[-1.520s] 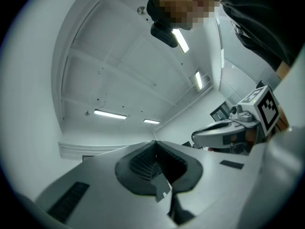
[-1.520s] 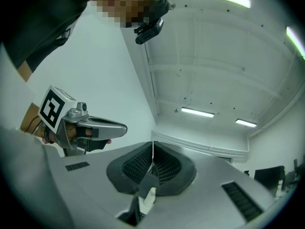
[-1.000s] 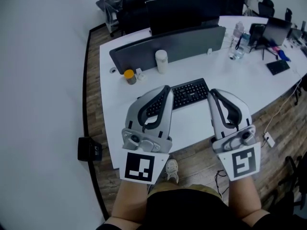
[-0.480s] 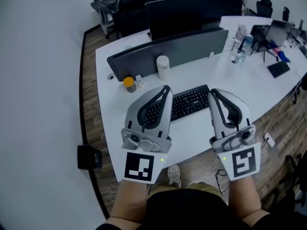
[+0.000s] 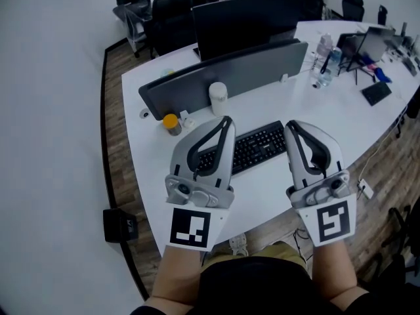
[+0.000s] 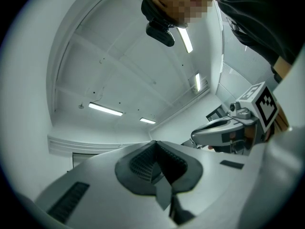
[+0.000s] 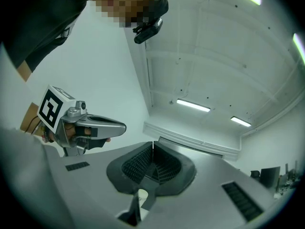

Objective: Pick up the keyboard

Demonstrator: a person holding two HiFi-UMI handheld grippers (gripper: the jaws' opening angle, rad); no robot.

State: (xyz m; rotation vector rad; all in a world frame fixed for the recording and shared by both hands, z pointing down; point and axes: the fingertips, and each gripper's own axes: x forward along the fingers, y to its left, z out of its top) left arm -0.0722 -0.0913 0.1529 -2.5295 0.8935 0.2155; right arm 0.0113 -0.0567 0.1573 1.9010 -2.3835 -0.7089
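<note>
A black keyboard [image 5: 257,146] lies on the white desk [image 5: 315,120], angled, between my two grippers in the head view. My left gripper [image 5: 226,121] is held above the keyboard's left end and hides that end. My right gripper [image 5: 289,125] hovers by the keyboard's right end. Both are shut with nothing between the jaws and tilt upward. In the left gripper view the closed left gripper [image 6: 153,142] points at the ceiling, and the right gripper [image 6: 224,132] shows at the side. The right gripper view shows the right gripper [image 7: 152,143] closed and the left gripper [image 7: 90,125] beside it.
A grey desk divider [image 5: 223,74] with a dark monitor [image 5: 246,18] behind it stands past the keyboard. A white cylinder [image 5: 218,98] and a yellow-lidded jar [image 5: 172,123] sit left of it. Water bottles [image 5: 323,61] and a tablet [image 5: 379,92] lie at the right. Office chairs [image 5: 164,18] stand beyond.
The desk and keyboard have shifted toward the person and lower in the head view, as both grippers moved forward over the desk. Both stayed shut.
</note>
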